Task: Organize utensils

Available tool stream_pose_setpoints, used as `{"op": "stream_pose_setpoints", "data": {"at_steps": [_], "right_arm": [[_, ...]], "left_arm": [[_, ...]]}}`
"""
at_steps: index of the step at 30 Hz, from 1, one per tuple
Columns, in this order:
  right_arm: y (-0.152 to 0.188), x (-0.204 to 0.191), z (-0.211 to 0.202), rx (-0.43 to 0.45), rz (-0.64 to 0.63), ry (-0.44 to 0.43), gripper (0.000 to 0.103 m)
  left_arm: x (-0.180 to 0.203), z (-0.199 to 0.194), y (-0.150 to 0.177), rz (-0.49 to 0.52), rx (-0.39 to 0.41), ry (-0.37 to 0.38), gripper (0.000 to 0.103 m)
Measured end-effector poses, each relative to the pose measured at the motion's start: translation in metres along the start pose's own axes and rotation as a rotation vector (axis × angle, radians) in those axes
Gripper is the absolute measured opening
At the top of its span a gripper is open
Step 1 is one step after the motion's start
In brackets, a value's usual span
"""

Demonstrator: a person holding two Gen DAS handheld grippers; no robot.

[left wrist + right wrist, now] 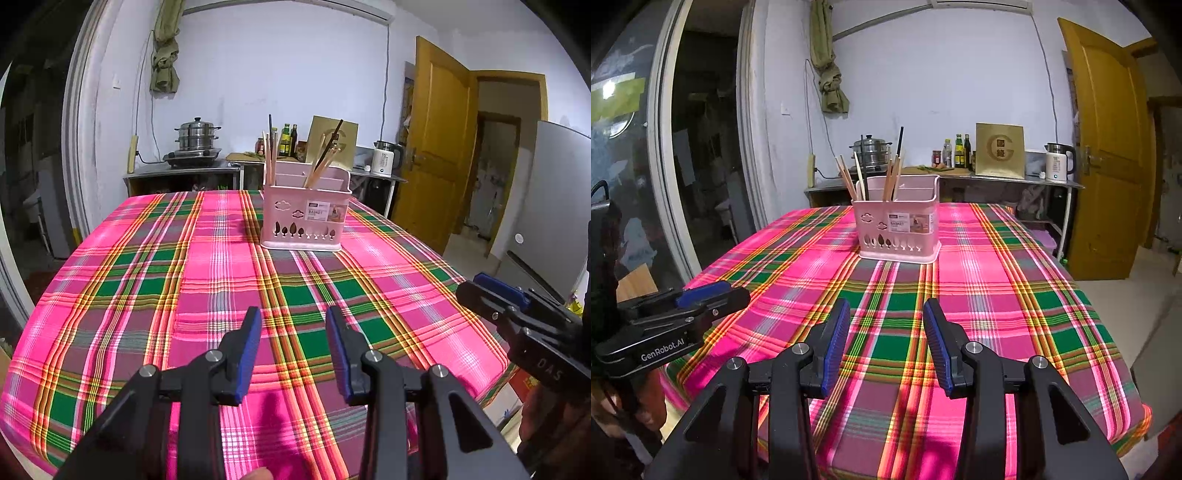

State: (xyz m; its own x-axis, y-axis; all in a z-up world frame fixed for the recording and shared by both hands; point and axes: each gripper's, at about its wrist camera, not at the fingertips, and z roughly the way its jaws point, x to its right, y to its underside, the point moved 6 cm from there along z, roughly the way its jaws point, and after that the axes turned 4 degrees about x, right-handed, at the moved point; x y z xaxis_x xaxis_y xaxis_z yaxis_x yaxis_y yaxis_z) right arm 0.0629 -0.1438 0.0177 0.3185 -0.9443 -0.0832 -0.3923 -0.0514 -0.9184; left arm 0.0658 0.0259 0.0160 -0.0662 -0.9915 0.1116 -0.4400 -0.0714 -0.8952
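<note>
A pink plastic utensil basket (304, 218) stands on the far middle of the plaid tablecloth (147, 295); it also shows in the right wrist view (899, 230). Several wooden and dark chopsticks (271, 155) stand upright in its compartments, also seen from the right wrist (892, 173). My left gripper (293, 314) is open and empty above the near part of the table. My right gripper (886, 306) is open and empty, beside the left one. Each gripper shows in the other's view: the right gripper (480, 284) and the left gripper (720, 290).
A counter (184, 171) behind the table holds a steel steamer pot (195, 134), bottles (288, 140), a gold box (999, 149) and a white kettle (1058, 162). A yellow door (1108, 147) stands open at the right. The table's right edge (1108, 332) drops to the floor.
</note>
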Motion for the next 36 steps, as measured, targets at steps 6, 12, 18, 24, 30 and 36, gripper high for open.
{"op": "stream_pose_setpoints", "data": {"at_steps": [6,12,18,24,30,36], "right_arm": [[-0.0003,0.0,0.0002,0.0,-0.001,0.002,0.042],[0.0004,-0.0004,0.0001,-0.004,0.001,-0.001,0.042],[0.0008,-0.0007,0.001,-0.007,0.001,0.0,0.042],[0.0009,-0.0005,0.001,-0.008,0.002,-0.001,0.042],[0.0004,-0.001,0.0027,-0.011,0.001,-0.001,0.042],[0.0003,-0.001,0.0027,-0.012,0.001,0.0,0.042]], "left_arm": [[0.0001,-0.0002,0.0008,0.0,-0.003,-0.001,0.038],[0.0005,-0.0008,0.0006,0.004,-0.002,-0.001,0.038],[0.0006,-0.0004,0.001,0.003,-0.004,0.0,0.038],[0.0005,-0.0007,0.0021,-0.001,-0.007,-0.001,0.038],[0.0007,0.0004,0.0032,0.001,-0.014,0.0,0.038],[0.0023,0.0015,0.0037,0.006,-0.017,0.002,0.038]]}}
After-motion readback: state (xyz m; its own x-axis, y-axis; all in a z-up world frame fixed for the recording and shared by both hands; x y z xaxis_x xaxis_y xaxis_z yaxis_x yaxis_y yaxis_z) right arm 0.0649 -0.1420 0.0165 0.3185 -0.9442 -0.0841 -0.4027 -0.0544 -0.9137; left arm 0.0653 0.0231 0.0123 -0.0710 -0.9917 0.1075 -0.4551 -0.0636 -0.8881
